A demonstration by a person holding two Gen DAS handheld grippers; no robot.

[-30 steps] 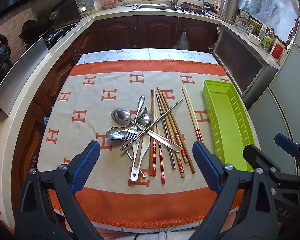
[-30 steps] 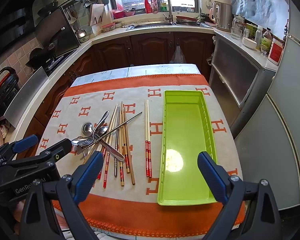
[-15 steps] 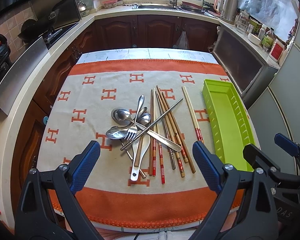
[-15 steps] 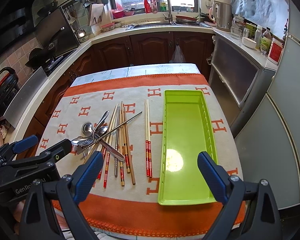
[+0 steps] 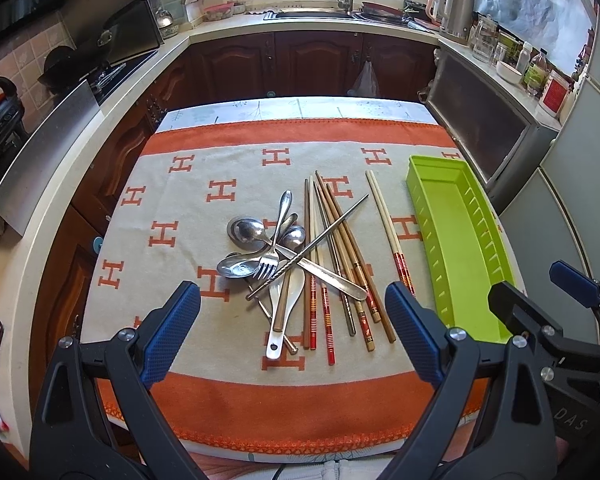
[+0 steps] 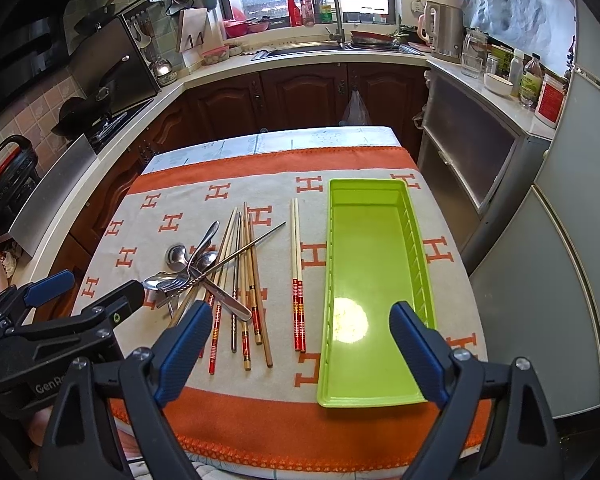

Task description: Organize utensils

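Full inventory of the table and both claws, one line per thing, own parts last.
Tray: 1, lime green, empty, right side of cloth.
Cloth: 1, beige with orange H marks and orange border, covers table.
Chopstick pair: 2, pale with red ends, side by side between tray and pile.
Other chopsticks: several, wood and metal, exact count unclear, in pile mid-cloth.
Metal spoons: at least 3, silver, left of pile.
Fork: 1, silver, on the spoons.
White spoon: 1, under pile, handle toward camera.
Left claw: open, blue pads, empty, near pile.
Right claw: open, blue pads, empty, near tray.
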